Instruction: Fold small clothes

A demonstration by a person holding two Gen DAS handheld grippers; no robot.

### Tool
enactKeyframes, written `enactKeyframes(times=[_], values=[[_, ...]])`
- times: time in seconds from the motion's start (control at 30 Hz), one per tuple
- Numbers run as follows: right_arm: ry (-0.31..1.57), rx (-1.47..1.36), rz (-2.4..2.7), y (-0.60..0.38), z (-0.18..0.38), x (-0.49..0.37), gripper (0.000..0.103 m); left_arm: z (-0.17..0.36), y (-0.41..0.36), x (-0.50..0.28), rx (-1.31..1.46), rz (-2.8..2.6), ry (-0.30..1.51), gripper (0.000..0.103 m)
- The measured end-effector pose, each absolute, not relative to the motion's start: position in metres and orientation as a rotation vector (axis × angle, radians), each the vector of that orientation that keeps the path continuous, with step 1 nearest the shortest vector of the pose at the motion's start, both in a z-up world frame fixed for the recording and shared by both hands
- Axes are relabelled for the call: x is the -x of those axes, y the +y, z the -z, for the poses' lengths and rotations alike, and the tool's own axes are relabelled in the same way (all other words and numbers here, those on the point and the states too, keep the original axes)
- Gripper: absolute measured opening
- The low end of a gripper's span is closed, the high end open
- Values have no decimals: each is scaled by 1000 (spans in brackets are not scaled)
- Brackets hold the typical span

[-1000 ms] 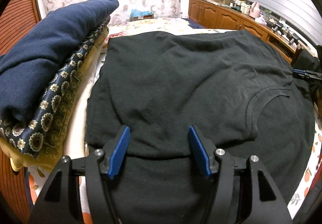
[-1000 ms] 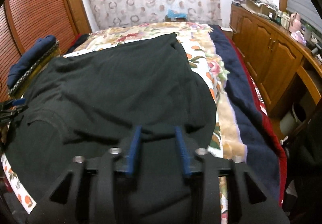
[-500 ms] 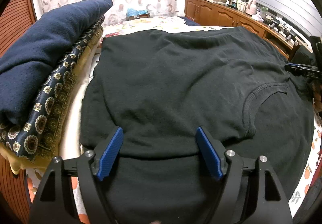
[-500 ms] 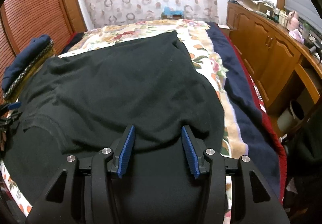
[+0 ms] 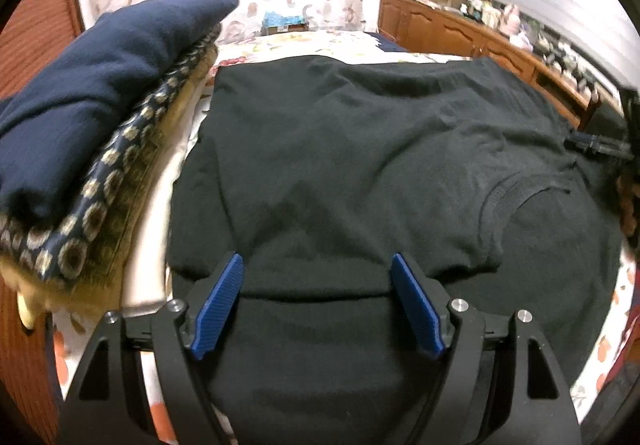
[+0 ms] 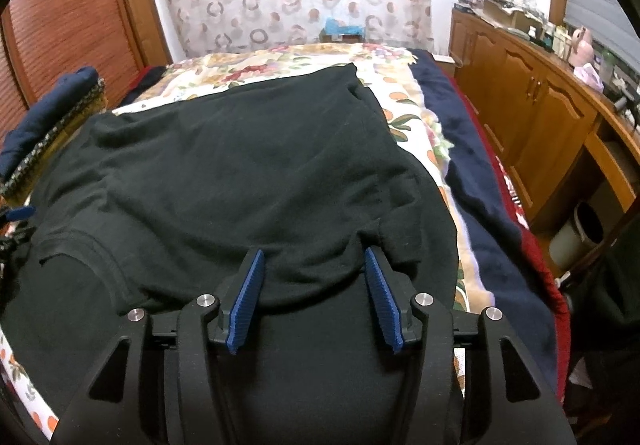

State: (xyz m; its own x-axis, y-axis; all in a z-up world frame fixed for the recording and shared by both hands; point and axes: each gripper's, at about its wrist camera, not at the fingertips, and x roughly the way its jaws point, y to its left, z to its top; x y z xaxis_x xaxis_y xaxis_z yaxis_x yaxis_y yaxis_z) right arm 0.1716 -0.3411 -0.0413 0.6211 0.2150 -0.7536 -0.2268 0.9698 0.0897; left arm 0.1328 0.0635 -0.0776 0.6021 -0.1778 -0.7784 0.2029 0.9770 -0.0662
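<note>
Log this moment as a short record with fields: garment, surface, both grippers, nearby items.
garment: black T-shirt, spread flat, one layer folded over the near part
surface: bed with floral cover
left gripper: jaws wide, over the fold edge, gripping nothing
right gripper: jaws opening, fold edge between the pads, not pinched
nearby: stack of folded clothes left of the shirt; wooden cabinets to the right

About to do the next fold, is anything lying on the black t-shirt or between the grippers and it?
Nothing visible. The black t-shirt lies bare on the bed, and both the left gripper and the right gripper, jaws opening, sit right over its near folded edge.
</note>
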Motion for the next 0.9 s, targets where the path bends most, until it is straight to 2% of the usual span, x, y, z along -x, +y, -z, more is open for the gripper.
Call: enactKeyframes(times=[0.27, 0.43, 0.6, 0.9], values=[[865, 73, -230, -333, 42, -171, 56, 70, 91, -106, 138, 202, 844, 76], [864, 72, -231, -333, 43, -172, 56, 68, 101, -105, 147, 160, 829, 60], [864, 70, -232, -333, 43, -172, 57, 72, 99, -119, 137, 160, 853, 53], [864, 71, -232, -333, 43, -172, 57, 78, 90, -133, 114, 141, 891, 52]])
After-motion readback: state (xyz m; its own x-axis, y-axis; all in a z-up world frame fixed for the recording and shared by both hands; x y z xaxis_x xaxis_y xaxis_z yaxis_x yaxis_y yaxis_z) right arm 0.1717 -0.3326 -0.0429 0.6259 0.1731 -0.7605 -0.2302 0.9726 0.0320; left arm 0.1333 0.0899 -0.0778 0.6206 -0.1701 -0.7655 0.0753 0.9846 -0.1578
